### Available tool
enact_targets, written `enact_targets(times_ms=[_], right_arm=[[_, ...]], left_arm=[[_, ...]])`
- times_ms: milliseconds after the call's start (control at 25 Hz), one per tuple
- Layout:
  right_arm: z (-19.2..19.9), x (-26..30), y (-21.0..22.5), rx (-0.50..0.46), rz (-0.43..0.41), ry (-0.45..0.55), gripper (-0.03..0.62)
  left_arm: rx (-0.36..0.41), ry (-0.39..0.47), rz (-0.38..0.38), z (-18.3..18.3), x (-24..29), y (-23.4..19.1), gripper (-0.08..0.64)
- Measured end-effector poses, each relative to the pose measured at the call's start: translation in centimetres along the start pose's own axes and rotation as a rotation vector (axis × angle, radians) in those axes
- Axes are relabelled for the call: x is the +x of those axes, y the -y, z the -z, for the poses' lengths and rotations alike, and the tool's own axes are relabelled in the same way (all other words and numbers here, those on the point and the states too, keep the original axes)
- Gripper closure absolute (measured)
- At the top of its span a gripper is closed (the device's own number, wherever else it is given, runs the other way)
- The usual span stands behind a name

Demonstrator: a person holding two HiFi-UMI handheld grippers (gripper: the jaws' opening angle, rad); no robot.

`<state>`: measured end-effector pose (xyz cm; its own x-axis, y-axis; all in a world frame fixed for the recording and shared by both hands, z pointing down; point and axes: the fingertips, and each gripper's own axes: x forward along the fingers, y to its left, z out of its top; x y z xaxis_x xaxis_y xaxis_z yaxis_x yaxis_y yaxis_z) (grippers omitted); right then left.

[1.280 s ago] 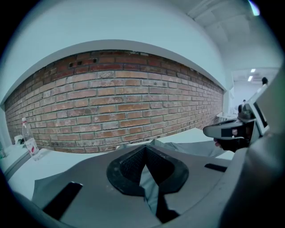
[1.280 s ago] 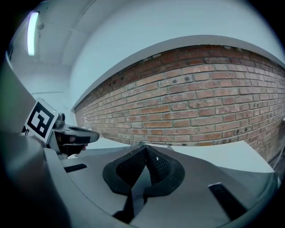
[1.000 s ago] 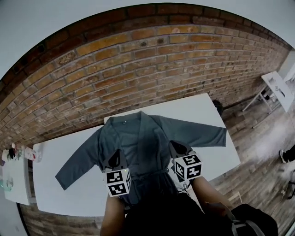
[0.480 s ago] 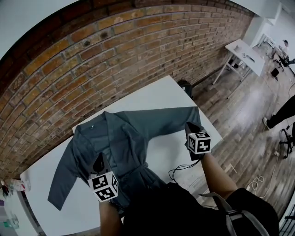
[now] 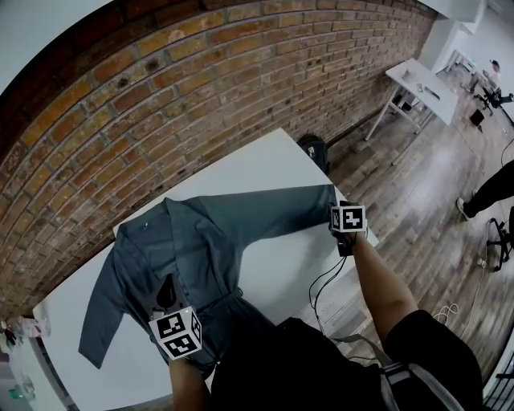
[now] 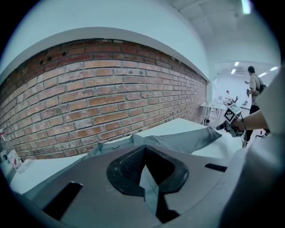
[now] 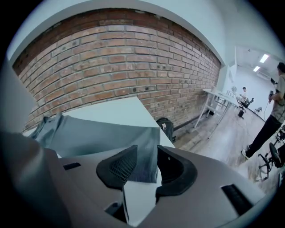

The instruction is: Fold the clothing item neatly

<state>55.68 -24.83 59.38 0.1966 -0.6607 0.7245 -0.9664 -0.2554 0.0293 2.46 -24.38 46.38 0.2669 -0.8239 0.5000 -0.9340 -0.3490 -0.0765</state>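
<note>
Right claw [image 7: 147,152]: jaws apart, just been opening, astride sleeve cuff [image 5: 324,201] at counter [image 5: 265,160] right edge. Left claw [image 6: 144,153]: closed, over robe [image 5: 201,241] waist. Robe flat on counter.

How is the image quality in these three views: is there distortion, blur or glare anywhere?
Head view: strong fisheye, the brick wall curves like an arch; evenly lit, sharp. Left gripper view: bluish tint, black corners, a ceiling lamp glares slightly. Right gripper view: same tint and dark rim; the grey garment looks sharp.
</note>
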Motion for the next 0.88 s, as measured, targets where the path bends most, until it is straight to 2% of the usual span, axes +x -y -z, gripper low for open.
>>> enact_targets(times_ms=[80,200,400,560,640,800,880], right_arm=[[0.7,1.5,0.8,0.004,-0.002,-0.053,0.436],[1.6,3.3,1.3,0.028,-0.017,-0.116,0.422],[1.3,4.6,1.6,0.107,-0.037,-0.130,0.422],[1.3,4.6,1.8,0.105,-0.025,-0.139,0.422],[1.4,4.5,1.5,0.084,-0.008,-0.151,0.425],[1.2,5.0,-0.3,-0.043,0.012,-0.191,0.560],[1.2,5.5,-0.7,-0.125,0.041,-0.208,0.572]], left_arm=[[0.009,-0.008,-0.004,0.1,0.0,0.5,0.567],[0.020,-0.021,-0.010,0.5,0.0,0.9,0.566],[0.033,-0.037,-0.027,0.6,-0.1,1.2,0.566],[0.027,-0.036,-0.036,0.6,0.1,1.1,0.566],[0.029,-0.039,-0.033,0.7,0.2,1.3,0.566],[0.025,-0.039,-0.032,0.8,0.2,1.6,0.568],[0.020,-0.037,-0.038,0.9,0.1,1.5,0.566]])
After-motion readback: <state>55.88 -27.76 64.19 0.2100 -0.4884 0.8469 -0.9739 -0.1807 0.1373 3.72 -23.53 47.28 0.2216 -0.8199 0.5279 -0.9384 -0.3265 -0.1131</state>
